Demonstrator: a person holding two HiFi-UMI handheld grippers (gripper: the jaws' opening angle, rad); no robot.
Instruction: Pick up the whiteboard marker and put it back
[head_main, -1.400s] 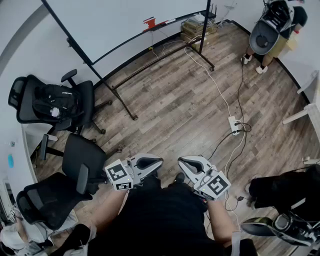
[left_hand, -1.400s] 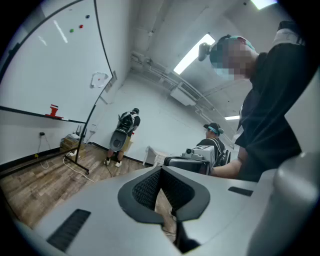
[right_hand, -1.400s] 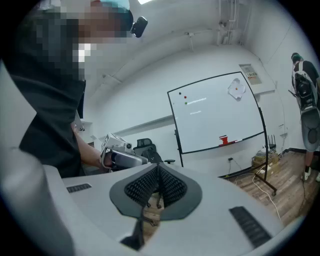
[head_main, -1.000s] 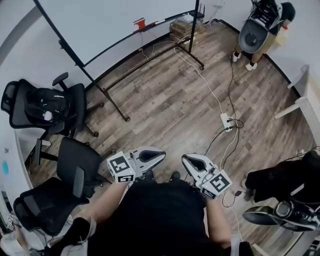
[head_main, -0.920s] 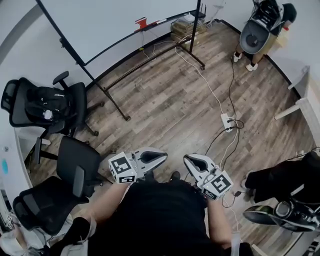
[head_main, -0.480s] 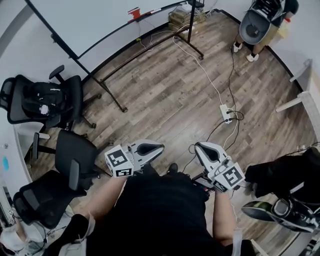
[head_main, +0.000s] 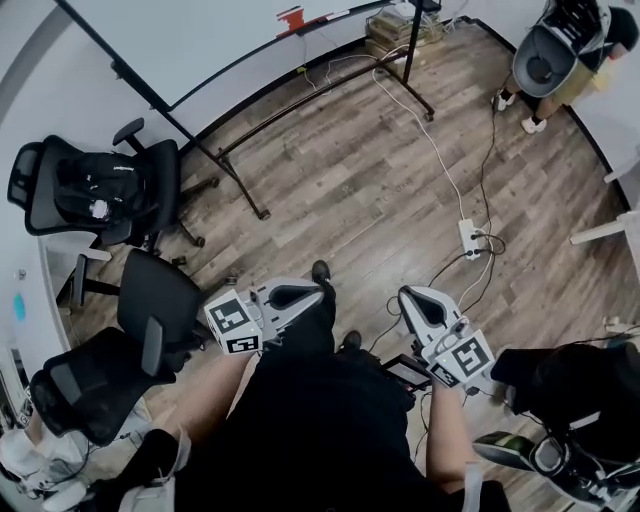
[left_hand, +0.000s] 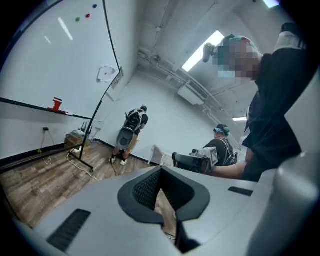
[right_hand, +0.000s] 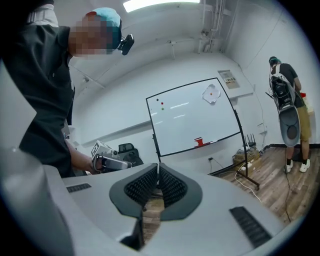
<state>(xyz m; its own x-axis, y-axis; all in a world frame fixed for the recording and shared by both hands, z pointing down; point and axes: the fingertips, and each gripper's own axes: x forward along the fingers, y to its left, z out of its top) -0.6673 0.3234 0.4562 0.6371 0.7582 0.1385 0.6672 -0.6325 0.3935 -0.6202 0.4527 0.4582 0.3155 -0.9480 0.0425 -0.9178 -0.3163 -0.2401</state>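
The whiteboard marker (head_main: 336, 13), a slim pale stick, lies on the narrow ledge of the whiteboard (head_main: 200, 40), just beside a red block (head_main: 291, 17) and well apart from both grippers. The left hand-held gripper (head_main: 318, 293) and right hand-held gripper (head_main: 405, 294) are smooth grey shells with ribbed black pads. Each has its jaws pressed together on nothing, above the grey wood-plank floor (head_main: 350, 190).

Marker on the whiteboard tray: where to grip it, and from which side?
Mid-barrel, probably. The marker lies lengthwise on the tray with the board behind it, so come from the front, slightly above, jaws across the barrel. A red item sits just left of it, facing the board; stay clear of that. Cap end too small to tell.
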